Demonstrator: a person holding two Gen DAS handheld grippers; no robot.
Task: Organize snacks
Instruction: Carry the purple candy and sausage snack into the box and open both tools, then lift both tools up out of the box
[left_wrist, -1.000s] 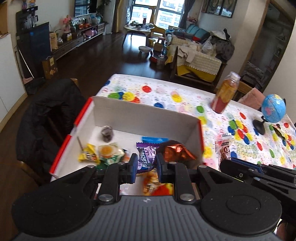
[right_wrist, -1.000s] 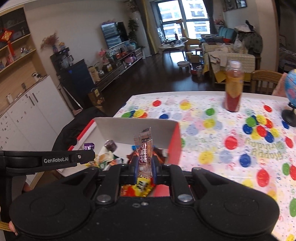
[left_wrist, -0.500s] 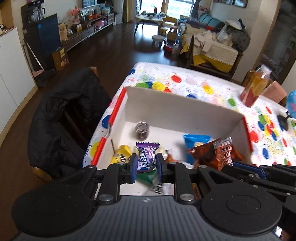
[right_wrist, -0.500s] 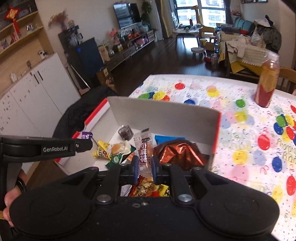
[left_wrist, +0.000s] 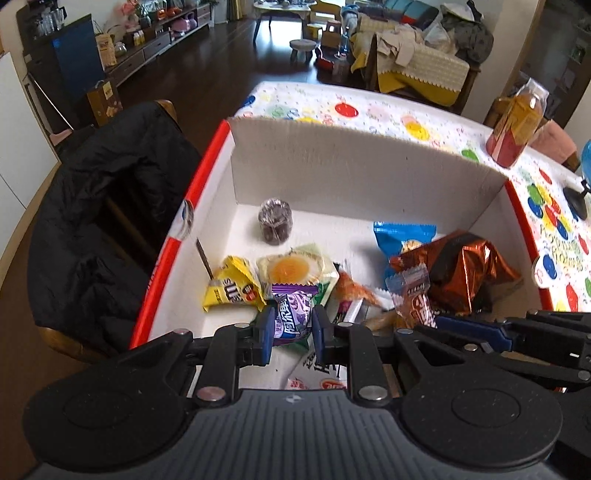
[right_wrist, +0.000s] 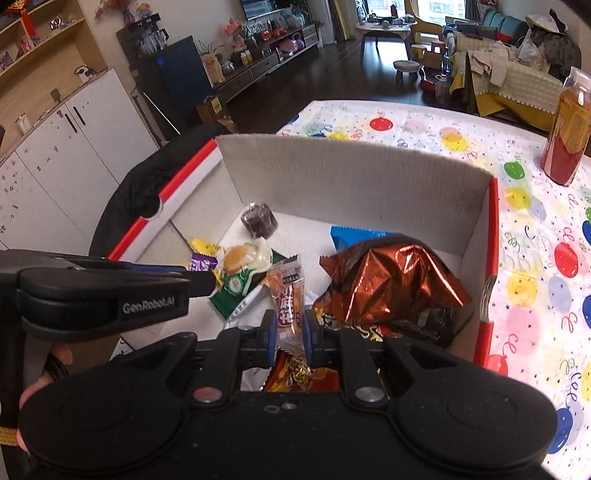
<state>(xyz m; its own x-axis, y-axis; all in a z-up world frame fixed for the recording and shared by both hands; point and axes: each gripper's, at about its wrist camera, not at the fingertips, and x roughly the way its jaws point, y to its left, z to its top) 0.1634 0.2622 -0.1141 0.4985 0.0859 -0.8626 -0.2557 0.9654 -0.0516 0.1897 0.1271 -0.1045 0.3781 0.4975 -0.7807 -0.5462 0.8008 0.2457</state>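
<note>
Both tools have come lower over the cardboard box (left_wrist: 354, 173) since a second ago, its floor now filling each view. Left of the box, a black jacket (left_wrist: 107, 206) drapes a chair; the balloon-print bench (right_wrist: 535, 236) spreads right, carrying a juice bottle (right_wrist: 567, 129). Over the box, the left tool (left_wrist: 291, 326) is clamped on a purple snack packet (left_wrist: 291, 314), and the right tool (right_wrist: 290, 334) pinches an orange snack packet (right_wrist: 290, 299) beside a copper foil bag (right_wrist: 391, 284).
</note>
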